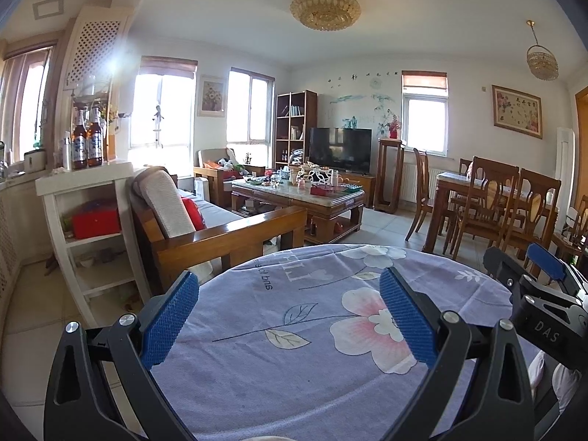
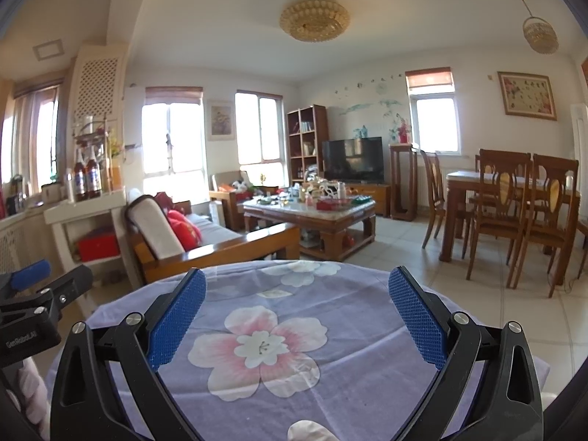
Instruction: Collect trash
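My left gripper is open above a round table covered in a lilac floral cloth, with nothing between its blue pads. My right gripper is open too, held over the same cloth, and nothing sits between its fingers. In the left wrist view the right gripper shows at the right edge. The left gripper shows at the left edge of the right wrist view. No trash item shows on the cloth in either view.
Beyond the round table stands a wooden sofa with a red cushion. A cluttered coffee table stands in front of a TV. Dining table and chairs are on the right. A white shelf with bottles is on the left.
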Demonstrator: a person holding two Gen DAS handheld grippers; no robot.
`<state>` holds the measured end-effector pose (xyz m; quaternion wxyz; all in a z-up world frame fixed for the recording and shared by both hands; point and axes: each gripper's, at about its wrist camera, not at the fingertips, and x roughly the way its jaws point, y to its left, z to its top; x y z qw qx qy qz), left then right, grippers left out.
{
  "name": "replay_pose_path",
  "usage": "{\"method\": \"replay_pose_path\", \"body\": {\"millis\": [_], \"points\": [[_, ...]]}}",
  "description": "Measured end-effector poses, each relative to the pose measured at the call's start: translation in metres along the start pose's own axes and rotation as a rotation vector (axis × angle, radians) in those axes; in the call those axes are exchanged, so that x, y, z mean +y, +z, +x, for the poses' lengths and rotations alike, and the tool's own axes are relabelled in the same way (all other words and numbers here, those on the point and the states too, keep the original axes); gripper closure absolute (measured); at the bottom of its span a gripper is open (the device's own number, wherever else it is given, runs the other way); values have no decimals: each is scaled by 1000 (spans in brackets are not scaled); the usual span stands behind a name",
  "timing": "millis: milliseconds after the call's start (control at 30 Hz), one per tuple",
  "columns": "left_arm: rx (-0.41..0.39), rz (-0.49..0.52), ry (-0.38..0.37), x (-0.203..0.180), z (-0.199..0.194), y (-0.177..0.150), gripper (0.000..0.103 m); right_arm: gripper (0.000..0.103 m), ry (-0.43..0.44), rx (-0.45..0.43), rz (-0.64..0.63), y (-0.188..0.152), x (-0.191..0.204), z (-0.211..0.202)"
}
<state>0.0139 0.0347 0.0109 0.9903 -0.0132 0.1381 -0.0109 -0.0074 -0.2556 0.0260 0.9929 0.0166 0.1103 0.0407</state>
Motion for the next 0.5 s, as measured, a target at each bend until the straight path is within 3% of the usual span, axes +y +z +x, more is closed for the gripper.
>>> {"method": "replay_pose_path", "body": {"millis": [167, 500], "points": [[-36, 6, 14, 1, -5, -1, 5, 5, -2, 4, 1, 1, -1, 1], [-21, 0, 13, 1, -2, -2, 5, 5, -3, 9, 3, 2, -1, 1]]}}
